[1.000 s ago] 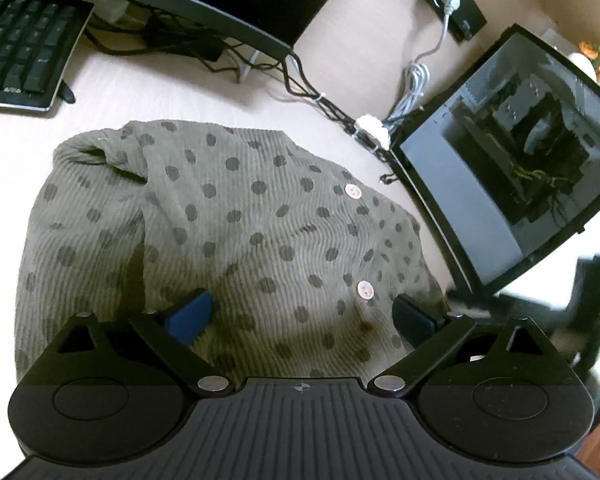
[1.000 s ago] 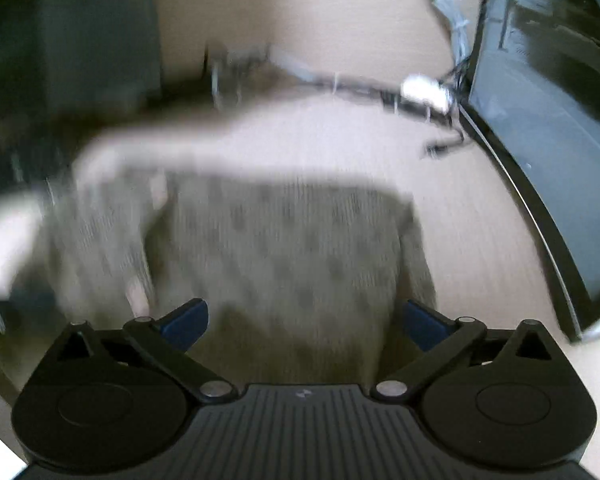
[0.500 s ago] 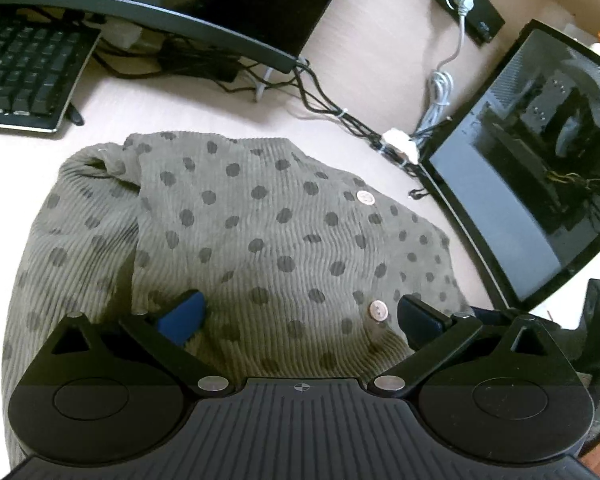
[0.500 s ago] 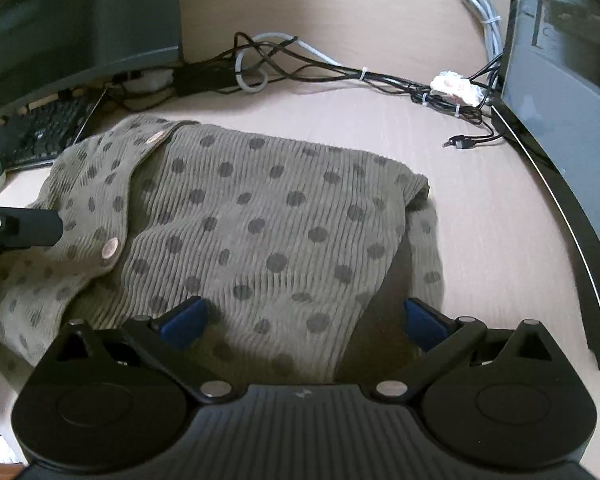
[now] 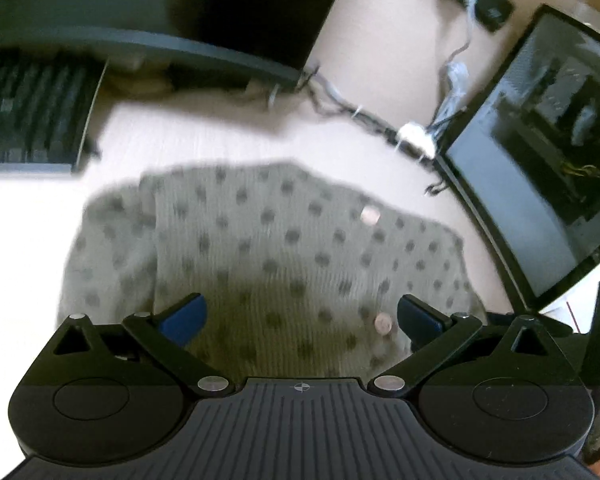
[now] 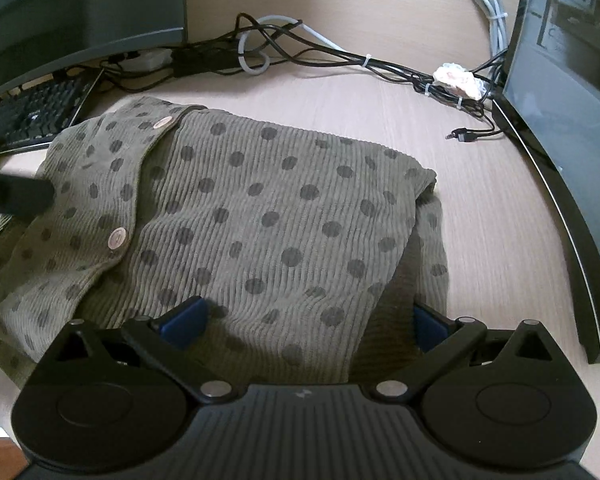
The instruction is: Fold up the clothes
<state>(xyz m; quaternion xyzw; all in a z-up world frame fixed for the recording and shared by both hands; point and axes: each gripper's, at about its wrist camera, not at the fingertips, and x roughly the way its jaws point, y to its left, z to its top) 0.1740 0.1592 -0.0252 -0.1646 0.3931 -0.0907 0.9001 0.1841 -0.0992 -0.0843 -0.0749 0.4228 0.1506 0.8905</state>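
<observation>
On the worktop (image 6: 480, 216) lay the olive polka-dot cardigan (image 6: 252, 216), folded; left tool (image 5: 300, 316) and right tool (image 6: 304, 322) hovered above it, both spread wide, gripping nothing.

The whole left wrist view was smeared by motion blur, so the garment (image 5: 284, 256) showed only soft dots and its ribbing could not be made out; the keyboard (image 5: 32, 120) keys were unreadable and its left end was cut off. In the right wrist view, the garment's near edge lay hidden behind the right gripper (image 6: 306, 322), and the computer case (image 6: 572, 112) ran off the right edge.
</observation>
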